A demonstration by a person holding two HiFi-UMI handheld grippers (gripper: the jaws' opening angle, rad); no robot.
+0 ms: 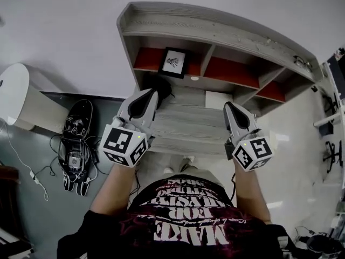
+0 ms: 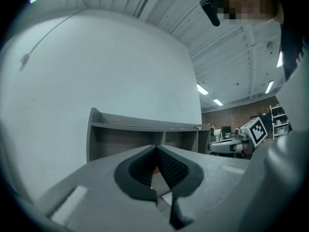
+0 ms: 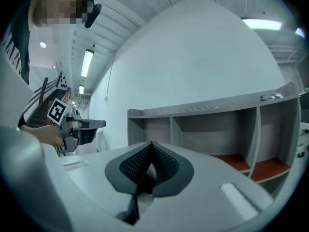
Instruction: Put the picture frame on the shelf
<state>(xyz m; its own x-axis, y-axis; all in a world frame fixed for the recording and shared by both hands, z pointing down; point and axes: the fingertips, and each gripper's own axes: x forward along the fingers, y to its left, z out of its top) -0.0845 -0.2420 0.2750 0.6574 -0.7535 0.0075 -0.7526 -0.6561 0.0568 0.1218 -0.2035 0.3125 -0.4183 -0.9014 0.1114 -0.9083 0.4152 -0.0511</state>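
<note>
Frame (image 1: pixel 173 62) stands upright on the red floor at the far left of the shelf (image 1: pixel 215 30), so I judge placement done; my left tool (image 1: pixel 153 94) and right tool (image 1: pixel 229 107), both closed and empty, need only withdraw.

A white wall (image 1: pixel 64 26) is met by a grey floor (image 1: pixel 54 220). Strip lights (image 2: pixel 203 89) are mounted on the ribbed ceiling (image 2: pixel 159 13).
</note>
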